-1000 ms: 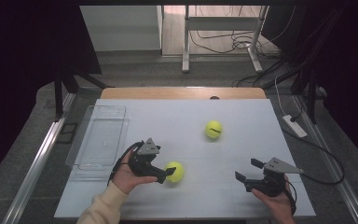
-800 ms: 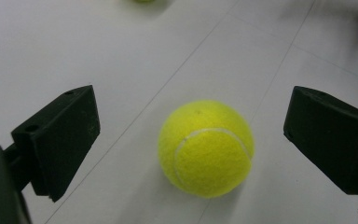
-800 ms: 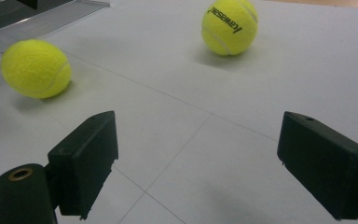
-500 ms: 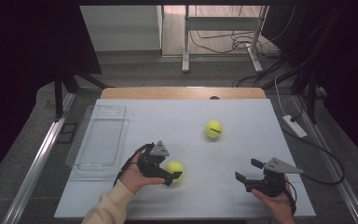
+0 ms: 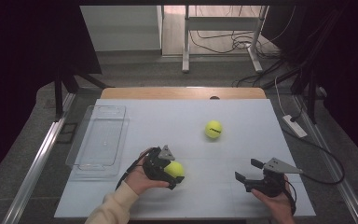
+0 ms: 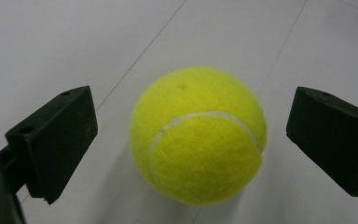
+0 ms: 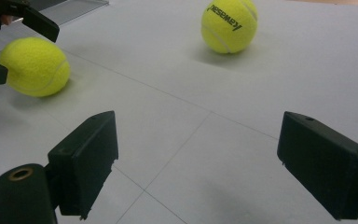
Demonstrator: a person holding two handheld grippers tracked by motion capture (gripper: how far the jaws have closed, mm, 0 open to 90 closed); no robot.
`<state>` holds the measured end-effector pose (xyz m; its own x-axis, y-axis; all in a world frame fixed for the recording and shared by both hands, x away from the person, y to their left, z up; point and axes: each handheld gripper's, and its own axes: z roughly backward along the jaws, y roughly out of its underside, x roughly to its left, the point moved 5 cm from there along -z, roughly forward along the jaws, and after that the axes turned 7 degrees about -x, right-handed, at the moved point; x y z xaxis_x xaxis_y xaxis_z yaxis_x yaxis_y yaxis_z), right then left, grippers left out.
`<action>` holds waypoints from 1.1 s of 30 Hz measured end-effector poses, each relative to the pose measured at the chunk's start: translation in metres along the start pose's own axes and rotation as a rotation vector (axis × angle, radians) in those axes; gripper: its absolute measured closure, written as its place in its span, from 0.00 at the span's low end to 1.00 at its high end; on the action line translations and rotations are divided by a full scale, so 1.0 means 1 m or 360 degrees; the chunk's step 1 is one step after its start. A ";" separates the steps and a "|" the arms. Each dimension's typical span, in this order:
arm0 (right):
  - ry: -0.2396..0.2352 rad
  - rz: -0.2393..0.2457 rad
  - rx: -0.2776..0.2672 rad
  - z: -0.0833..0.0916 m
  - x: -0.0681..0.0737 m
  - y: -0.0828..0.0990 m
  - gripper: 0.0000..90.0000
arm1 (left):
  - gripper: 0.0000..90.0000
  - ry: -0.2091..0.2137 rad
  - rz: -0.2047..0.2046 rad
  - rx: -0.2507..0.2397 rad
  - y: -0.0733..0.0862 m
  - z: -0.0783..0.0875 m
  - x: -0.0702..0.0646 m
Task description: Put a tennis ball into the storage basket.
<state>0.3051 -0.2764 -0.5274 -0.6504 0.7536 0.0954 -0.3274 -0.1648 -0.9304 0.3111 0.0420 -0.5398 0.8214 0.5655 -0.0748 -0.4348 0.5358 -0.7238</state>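
We have the left tool spread wide, its jaws having just been opening, with the near tennis ball between them but untouched, resting on the worktop toward its front edge. To grip well, we should centre the ball between both pads, lower slightly and close evenly so it does not roll away. Our right tool rests apart and empty near the front right corner. The clear tray at the left edge looks empty; the second ball lies mid-worktop.

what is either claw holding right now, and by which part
Nothing is held. The left claw is open, its jaws either side of the near tennis ball with gaps. The right claw is open too.
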 end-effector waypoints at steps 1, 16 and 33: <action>0.0000 -0.0001 0.0000 0.000 0.000 0.000 0.14 | 0.03 -0.0002 0.0001 0.0006 0.000 -0.001 0.000; 0.0002 0.0000 0.0001 0.000 0.000 0.000 0.14 | 0.28 -0.0010 -0.0033 0.0032 0.004 -0.006 -0.002; 0.0004 0.0000 -0.0001 0.001 -0.001 0.000 0.14 | 0.30 -0.0043 -0.0059 -0.0063 -0.004 0.010 0.000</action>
<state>0.3051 -0.2773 -0.5276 -0.6485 0.7553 0.0946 -0.3271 -0.1642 -0.9306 0.3085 0.0463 -0.5302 0.8261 0.5627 -0.0296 -0.3892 0.5318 -0.7521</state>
